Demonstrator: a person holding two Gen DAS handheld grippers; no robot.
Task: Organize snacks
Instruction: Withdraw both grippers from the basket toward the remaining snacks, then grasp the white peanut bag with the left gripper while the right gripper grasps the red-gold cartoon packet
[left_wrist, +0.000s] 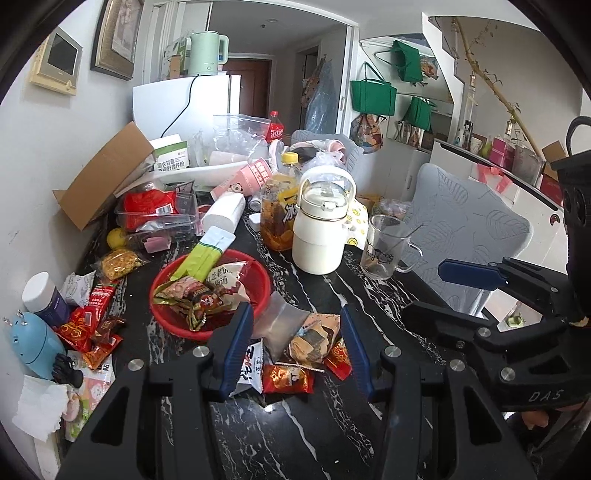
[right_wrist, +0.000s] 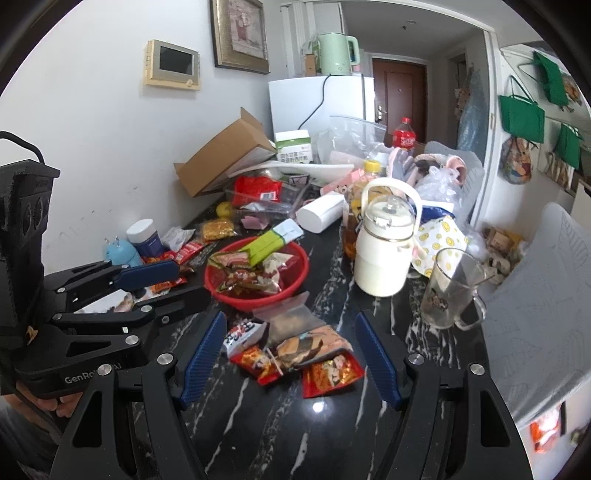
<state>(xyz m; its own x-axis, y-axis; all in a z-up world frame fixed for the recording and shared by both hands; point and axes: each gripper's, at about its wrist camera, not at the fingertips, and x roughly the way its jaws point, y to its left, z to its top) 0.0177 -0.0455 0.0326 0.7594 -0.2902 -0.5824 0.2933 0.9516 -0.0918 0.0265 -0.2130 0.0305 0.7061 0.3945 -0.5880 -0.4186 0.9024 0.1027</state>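
snack pile (right_wrist: 295, 350) on desk (right_wrist: 332, 443): lies just ahead of and between both grippers' empty, parted fingers; red basket (right_wrist: 295, 291) just beyond, on the left gripper (left_wrist: 295, 350) side.

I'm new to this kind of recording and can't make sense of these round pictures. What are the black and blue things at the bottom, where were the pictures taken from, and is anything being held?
No robot here: a person holds a hand-held two-finger tool in each hand, each with a wide-angle camera looking along its blue fingers. One picture comes from the left tool, the other from the right tool; each also sees the other at its edge. Both stand open over the black marble table, holding nothing. Between the fingers lies a small pile of snack packets. Behind it are a red basket of snacks, a cream jug and a glass mug.
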